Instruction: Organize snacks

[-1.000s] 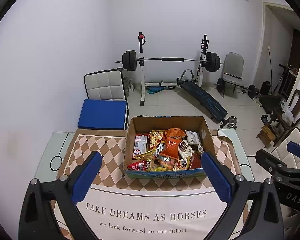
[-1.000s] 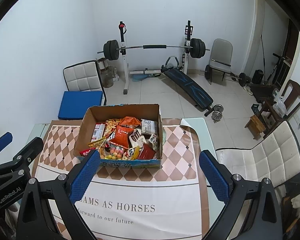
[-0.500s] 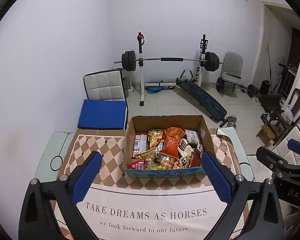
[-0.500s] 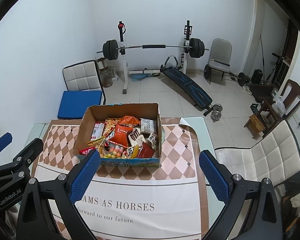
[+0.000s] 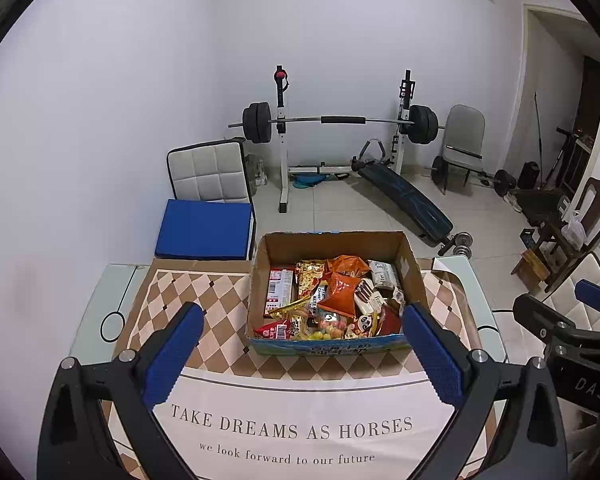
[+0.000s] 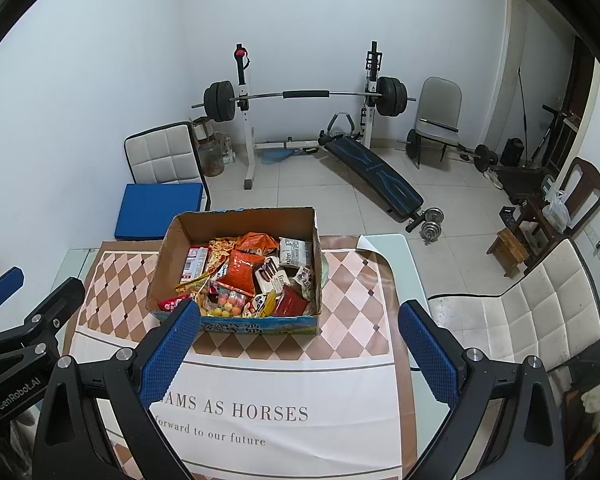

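An open cardboard box (image 5: 411, 264) (image 6: 171, 236) stands on the table at the far side of the cloth. It is packed with snack packets, among them an orange bag (image 5: 340, 292) (image 6: 242, 268) and a red-and-white pack (image 5: 278, 292). My left gripper (image 5: 302, 330) hangs open above the cloth, short of the box, with nothing between its blue pads. My right gripper (image 6: 299, 328) is open and empty too, held just right of the box front. Each gripper shows at the edge of the other's view.
A tablecloth (image 5: 288, 432) with a checked border and printed words covers the glass table (image 5: 94, 300). A white padded chair (image 6: 540, 304) stands at the right, a chair with a blue cushion (image 5: 206, 228) behind the table. A barbell rack (image 5: 340, 120) and bench fill the far floor.
Both views have drifted very slightly; the box sits a touch higher in each frame. Both grippers stay open and empty.
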The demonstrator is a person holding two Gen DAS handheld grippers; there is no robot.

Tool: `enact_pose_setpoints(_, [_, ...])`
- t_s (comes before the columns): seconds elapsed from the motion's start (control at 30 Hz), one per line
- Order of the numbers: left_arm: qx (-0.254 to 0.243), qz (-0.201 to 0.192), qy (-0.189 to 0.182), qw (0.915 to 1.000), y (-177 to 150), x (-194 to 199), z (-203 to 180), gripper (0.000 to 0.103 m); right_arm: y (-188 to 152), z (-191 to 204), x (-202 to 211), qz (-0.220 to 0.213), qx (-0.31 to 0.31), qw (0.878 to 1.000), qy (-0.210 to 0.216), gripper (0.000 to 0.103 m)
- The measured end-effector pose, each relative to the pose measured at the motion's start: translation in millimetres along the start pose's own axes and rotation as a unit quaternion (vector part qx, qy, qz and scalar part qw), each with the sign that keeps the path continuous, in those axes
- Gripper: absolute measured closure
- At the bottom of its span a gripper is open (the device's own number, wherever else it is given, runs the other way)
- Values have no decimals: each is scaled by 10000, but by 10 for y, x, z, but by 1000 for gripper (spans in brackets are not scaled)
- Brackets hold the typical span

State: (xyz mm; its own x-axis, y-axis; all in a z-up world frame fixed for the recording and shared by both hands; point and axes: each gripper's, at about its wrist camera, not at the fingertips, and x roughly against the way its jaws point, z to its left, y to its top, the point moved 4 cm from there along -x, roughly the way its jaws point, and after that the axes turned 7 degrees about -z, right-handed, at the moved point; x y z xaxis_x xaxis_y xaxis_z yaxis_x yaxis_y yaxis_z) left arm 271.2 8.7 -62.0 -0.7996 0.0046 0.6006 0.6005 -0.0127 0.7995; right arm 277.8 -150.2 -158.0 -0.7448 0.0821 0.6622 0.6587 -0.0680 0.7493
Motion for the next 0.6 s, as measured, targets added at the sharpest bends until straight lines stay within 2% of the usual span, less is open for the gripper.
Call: enact_pose_setpoints(0.6, [-33,-17,-29,10000,23,30,-13,1,46,-62,69,-8,-60,10000,-69,2])
